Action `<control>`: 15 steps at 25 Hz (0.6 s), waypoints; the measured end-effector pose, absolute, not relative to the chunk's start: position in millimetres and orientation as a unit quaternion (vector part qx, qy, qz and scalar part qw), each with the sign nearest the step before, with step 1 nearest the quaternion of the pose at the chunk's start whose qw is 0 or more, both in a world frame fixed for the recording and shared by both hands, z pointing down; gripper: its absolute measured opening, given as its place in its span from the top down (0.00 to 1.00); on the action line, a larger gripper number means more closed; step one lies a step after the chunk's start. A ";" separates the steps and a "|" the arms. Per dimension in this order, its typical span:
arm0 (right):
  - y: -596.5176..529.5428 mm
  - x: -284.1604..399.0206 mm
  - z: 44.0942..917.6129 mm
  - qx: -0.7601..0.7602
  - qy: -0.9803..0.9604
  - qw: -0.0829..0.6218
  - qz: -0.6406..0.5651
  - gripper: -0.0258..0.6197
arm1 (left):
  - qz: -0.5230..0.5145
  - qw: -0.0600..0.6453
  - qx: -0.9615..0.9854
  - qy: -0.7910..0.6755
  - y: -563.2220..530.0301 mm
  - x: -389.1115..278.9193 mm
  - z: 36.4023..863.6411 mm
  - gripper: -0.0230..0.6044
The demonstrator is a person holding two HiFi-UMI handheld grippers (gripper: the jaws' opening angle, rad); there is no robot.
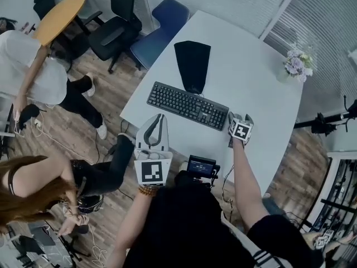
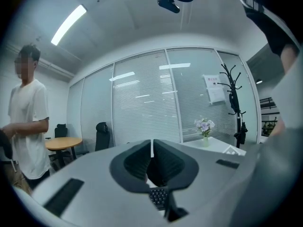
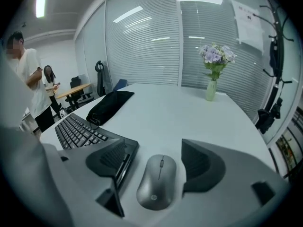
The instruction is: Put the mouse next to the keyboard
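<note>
A grey mouse (image 3: 157, 181) lies flat on the white table (image 3: 189, 122), just right of the black keyboard's (image 3: 78, 129) end. My right gripper (image 3: 156, 162) hovers over it, open, with its pads apart on either side and not touching it. In the head view this gripper (image 1: 240, 119) sits at the right end of the keyboard (image 1: 187, 105) and hides the mouse. My left gripper (image 1: 159, 119) hangs at the table's near edge, shut with nothing in it. In its own view the pads (image 2: 151, 148) meet above a patch of keyboard (image 2: 158, 196).
A black pouch (image 1: 192, 66) lies behind the keyboard. A vase of flowers (image 1: 297, 65) stands at the table's far right. Office chairs (image 1: 114, 32) and a round wooden table (image 1: 58, 15) are to the left, with a person in a white shirt (image 1: 33, 77) nearby.
</note>
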State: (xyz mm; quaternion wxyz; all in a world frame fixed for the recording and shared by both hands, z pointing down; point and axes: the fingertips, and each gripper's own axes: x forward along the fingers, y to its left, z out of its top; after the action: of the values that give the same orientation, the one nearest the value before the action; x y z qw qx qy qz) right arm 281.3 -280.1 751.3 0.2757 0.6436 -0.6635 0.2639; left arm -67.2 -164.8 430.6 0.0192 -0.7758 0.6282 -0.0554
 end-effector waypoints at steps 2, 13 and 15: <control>-282.5 279.5 745.8 0.644 -0.667 0.271 0.258 0.39 | -0.066 0.015 -0.779 0.623 -165.1 -65.8 434.4 0.94; -291.0 260.1 702.0 0.637 -0.698 0.241 0.220 0.39 | -0.062 0.022 -0.789 0.611 -169.5 -59.4 428.5 0.94; -293.5 256.3 691.2 0.637 -0.703 0.232 0.213 0.39 | -0.053 0.028 -0.788 0.613 -169.8 -58.7 424.7 0.94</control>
State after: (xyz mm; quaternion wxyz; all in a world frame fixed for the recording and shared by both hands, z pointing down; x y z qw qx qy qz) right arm 256.3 -293.5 691.2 0.2319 0.6374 -0.7033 0.2128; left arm -58.7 -169.8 424.7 0.0277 -0.7881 0.6126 -0.0532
